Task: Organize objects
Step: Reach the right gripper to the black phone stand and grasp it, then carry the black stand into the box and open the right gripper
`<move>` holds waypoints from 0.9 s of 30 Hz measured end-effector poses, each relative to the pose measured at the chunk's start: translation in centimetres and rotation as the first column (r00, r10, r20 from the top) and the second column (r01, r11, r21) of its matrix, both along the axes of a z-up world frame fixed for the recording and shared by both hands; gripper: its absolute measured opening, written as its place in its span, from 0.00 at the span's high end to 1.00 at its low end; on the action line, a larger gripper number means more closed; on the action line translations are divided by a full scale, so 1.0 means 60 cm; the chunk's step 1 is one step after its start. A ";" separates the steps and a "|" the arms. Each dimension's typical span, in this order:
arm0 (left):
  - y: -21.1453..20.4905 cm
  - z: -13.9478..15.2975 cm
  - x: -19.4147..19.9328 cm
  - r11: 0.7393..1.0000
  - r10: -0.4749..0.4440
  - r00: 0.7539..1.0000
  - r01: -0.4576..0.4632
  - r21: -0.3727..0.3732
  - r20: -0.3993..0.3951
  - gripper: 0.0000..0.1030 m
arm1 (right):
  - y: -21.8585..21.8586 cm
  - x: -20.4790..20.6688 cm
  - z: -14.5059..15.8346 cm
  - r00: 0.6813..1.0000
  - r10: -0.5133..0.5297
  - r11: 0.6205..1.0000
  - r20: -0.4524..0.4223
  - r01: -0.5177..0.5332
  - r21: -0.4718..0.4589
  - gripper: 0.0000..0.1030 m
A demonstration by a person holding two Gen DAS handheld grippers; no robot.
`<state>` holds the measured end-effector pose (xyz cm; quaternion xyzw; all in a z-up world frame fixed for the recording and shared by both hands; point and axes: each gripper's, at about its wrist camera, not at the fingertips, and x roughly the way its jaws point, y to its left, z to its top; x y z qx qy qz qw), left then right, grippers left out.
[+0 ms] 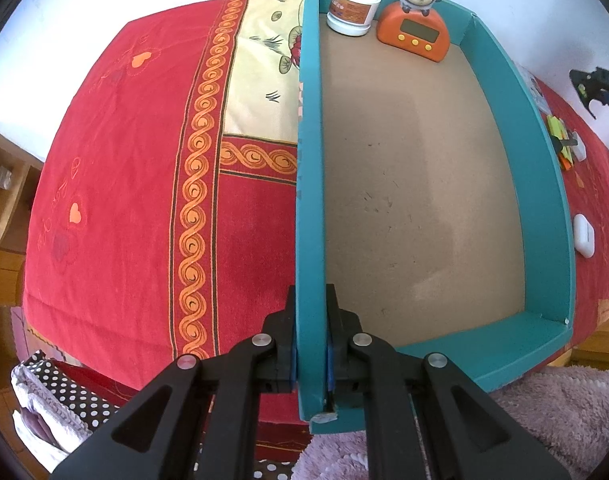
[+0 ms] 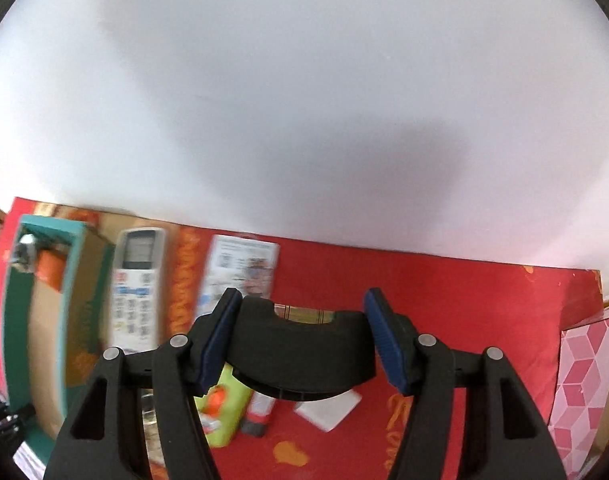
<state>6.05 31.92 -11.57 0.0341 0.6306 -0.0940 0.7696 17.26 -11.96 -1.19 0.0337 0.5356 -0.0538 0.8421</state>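
We see our left gripper [image 1: 310, 344] clamped on the near left wall of the teal box [image 1: 309, 200], one pad on each side. Ahead of the claw, at the box's far end, a white jar [image 1: 353, 9] stands beside an orange timer [image 1: 415, 30] with a monkey figure on top. Left of the claw spreads the red patterned cloth [image 1: 124, 184]. Off to the right, outside the box, lies a small white case [image 1: 583, 235].

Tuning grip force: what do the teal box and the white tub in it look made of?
Teal box: likely cardboard, matte teal walls; the floor is raw brown board and a frayed corner shows at the near end. White tub: probably plastic, smooth, slightly glossy, with a printed label around it.
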 end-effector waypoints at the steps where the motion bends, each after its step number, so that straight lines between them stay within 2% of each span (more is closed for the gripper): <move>1: 0.001 0.001 0.002 1.000 -0.001 1.000 0.001 0.001 -0.001 0.92 | 0.007 -0.009 0.011 1.000 0.012 1.000 0.012 -0.012 0.010 0.38; 6: -0.006 0.001 0.004 1.000 -0.008 1.000 0.008 0.009 -0.001 0.92 | 0.086 -0.014 0.050 0.992 0.117 0.991 0.050 -0.120 0.059 0.38; 10: -0.007 0.001 0.003 1.000 -0.002 1.000 0.002 0.011 0.003 0.92 | 0.185 -0.024 0.071 0.971 0.230 0.968 0.063 -0.235 0.091 0.38; 13: -0.010 0.002 0.000 1.000 -0.011 1.000 0.011 0.018 0.010 0.92 | 0.272 -0.022 0.056 0.945 0.322 0.939 0.053 -0.326 0.110 0.38; 16: -0.010 0.002 -0.002 1.000 -0.016 1.000 0.015 0.014 0.012 0.92 | 0.354 -0.020 0.039 0.906 0.420 0.899 0.044 -0.423 0.114 0.38; 19: -0.010 0.003 -0.005 1.000 -0.016 1.000 0.016 0.011 0.014 0.92 | 0.417 -0.006 0.004 0.870 0.492 0.864 0.018 -0.491 0.114 0.38; 27: -0.012 0.006 -0.011 1.000 -0.027 0.999 0.026 0.014 0.021 0.92 | 0.509 0.033 -0.075 0.771 0.635 0.772 -0.052 -0.630 0.081 0.38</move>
